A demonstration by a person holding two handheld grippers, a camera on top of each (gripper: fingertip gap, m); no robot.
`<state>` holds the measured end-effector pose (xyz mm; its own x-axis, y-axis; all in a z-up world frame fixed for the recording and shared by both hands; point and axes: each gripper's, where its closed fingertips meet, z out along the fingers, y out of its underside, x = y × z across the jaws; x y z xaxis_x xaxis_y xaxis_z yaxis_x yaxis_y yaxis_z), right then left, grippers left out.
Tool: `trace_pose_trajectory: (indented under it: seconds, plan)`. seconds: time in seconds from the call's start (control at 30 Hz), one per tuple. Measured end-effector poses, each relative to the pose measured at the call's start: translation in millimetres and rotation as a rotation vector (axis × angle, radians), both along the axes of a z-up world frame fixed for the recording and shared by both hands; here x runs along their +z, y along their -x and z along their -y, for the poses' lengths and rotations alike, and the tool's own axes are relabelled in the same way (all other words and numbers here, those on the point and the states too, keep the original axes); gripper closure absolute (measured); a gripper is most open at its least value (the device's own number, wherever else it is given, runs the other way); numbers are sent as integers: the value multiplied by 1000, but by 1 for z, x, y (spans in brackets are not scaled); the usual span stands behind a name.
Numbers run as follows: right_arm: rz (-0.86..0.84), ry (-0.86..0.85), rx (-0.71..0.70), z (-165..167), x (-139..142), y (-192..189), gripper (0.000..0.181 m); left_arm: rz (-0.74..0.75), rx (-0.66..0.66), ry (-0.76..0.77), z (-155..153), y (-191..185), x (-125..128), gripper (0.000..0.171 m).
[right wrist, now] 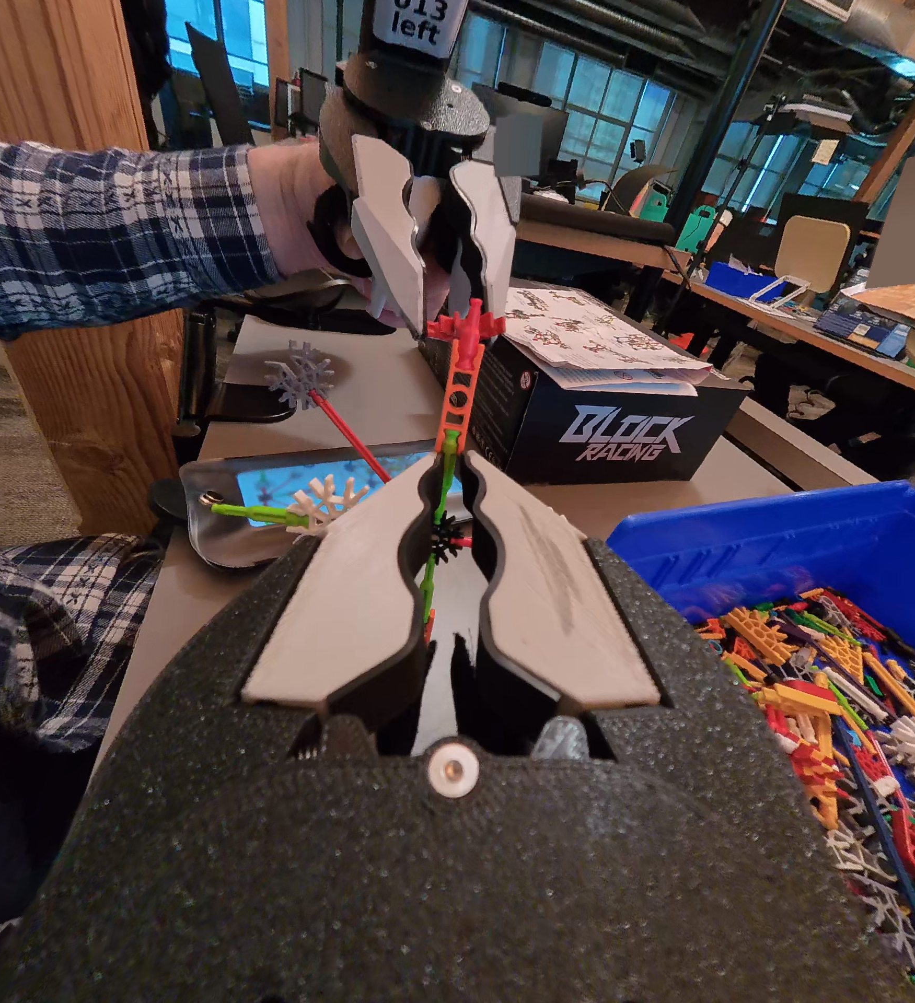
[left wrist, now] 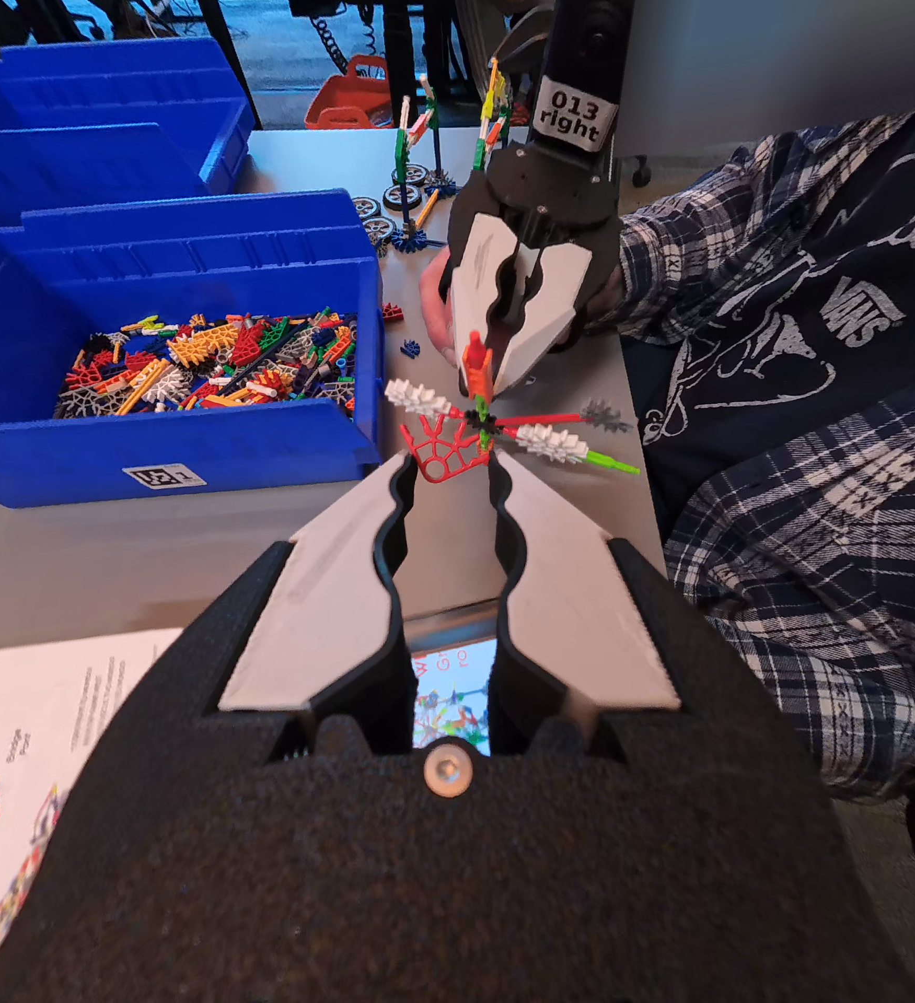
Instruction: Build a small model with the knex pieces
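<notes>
A small rod-and-connector toy assembly hangs in the air between both grippers: a black hub with red rods, white snowflake connectors, a grey connector and green rods. My left gripper is shut on the red fan-shaped connector at one end. It also shows in the right wrist view, pinching that red connector. My right gripper is shut on the other end, with the green rod running between its fingers. In the left wrist view the right gripper grips an orange connector.
A blue bin full of loose pieces stands beside the grippers, also in the right wrist view. More blue bins and a wheeled build stand behind. A black box with instruction sheets, a tablet and a printed sheet lie on the table. Some 6 centimetres of space lies between my two pairs of fingers.
</notes>
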<state>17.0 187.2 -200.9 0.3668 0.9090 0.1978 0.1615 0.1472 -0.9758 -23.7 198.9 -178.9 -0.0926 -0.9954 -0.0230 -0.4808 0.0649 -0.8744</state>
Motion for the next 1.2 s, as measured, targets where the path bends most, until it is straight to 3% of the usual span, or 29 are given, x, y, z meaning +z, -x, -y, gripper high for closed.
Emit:
trace_pose_trajectory:
  seconds: [0.37,0.77,1.1,1.2]
  plan:
    - [-15,5,-2,-6,-3,-3,176,48,12,9,-5,24,-3,146]
    - [20,-5,-8,-6,-10,0,181,20,-22,7,-1,11,-11,146]
    - [220,63,-29,-8,-43,7,181,-38,30,-16,-2,22,-23,146]
    - [299,75,-36,-5,-54,9,172,-42,46,-17,-2,28,-27,146]
